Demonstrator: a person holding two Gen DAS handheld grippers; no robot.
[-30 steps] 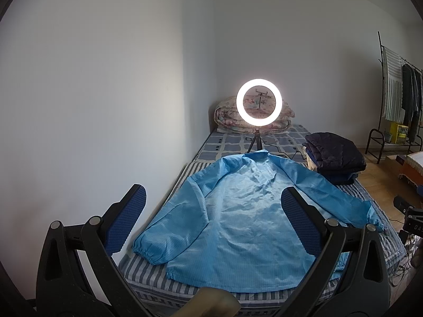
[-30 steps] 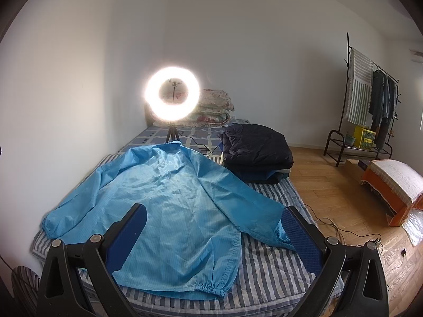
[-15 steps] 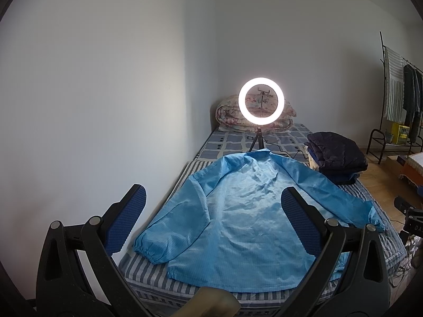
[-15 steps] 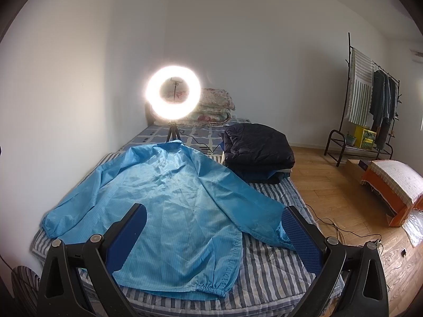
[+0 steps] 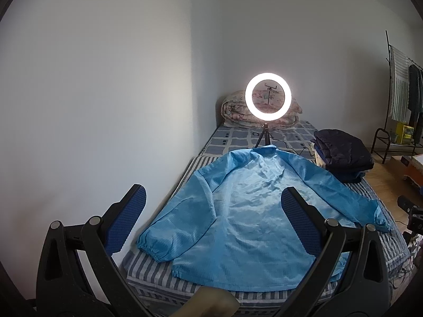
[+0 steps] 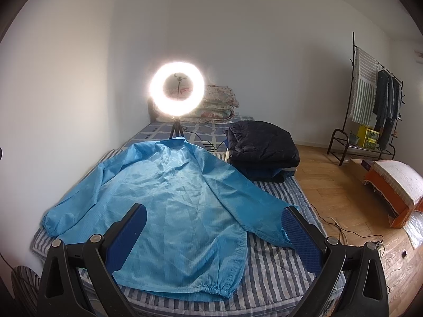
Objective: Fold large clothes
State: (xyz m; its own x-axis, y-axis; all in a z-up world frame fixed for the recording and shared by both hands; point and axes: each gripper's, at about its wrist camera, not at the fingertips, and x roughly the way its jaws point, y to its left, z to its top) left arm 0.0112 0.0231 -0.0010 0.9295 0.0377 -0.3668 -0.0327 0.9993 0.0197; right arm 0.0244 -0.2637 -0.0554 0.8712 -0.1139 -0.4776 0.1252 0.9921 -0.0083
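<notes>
Barely any movement: both claws hang spread over the near hem, folding not begun.
Left claw [image 5: 212, 220] and right claw [image 6: 214, 233] grip nothing; the blue jacket [image 5: 253, 211] lies flat on the bed [image 6: 277, 269], collar toward the ring light [image 5: 267, 96], unchanged since a second ago.

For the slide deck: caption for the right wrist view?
Open right gripper above a blue jacket spread flat on the striped bed.
</notes>
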